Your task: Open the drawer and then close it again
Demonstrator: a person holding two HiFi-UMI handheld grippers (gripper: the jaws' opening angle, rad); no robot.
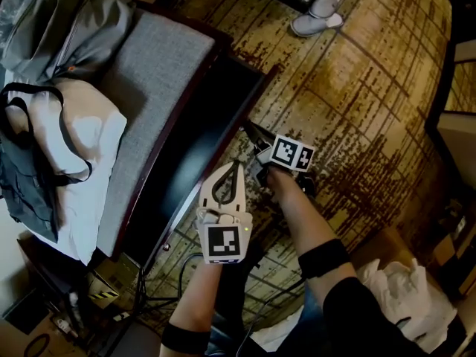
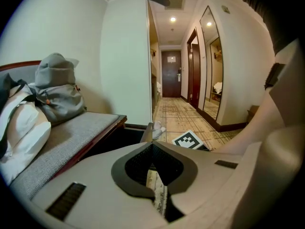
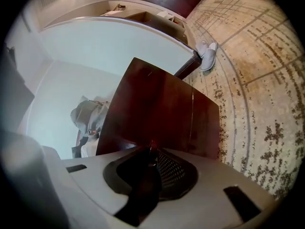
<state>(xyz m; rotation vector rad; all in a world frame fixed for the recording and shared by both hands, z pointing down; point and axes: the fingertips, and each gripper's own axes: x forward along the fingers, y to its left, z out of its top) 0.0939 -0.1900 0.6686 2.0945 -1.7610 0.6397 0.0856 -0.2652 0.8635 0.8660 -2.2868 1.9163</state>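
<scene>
- The dark red-brown wooden drawer stands pulled out from under the bench, over the carpet, with its dark inside showing in the head view.
- The right gripper pinches the top edge of the drawer's front panel. In the right gripper view that glossy panel runs straight into the closed-in jaws and fills the space ahead of them.
- The left gripper has its jaws pressed together on nothing. It hangs just beside the right gripper, on the person's side of it and over the outer edge of the drawer front; I cannot tell whether it touches the wood.
- From the left gripper view, past its closed tips, the end of the drawer front rises just ahead, with the right gripper's marker cube beside it.
- The grey-cushioned bench with a dark wood frame lies along the far side of the open drawer.
- On the bench rest a grey fabric backpack and, nearer the person, a white cloth bag with black straps.
- A pair of pale grey slippers sits on the brown patterned carpet, well beyond the drawer's far end.
- A crumpled white plastic bag lies on the floor by the person's right arm, and black cables trail near the bench's near end.
- Nothing stands between the drawer front and the bench.
</scene>
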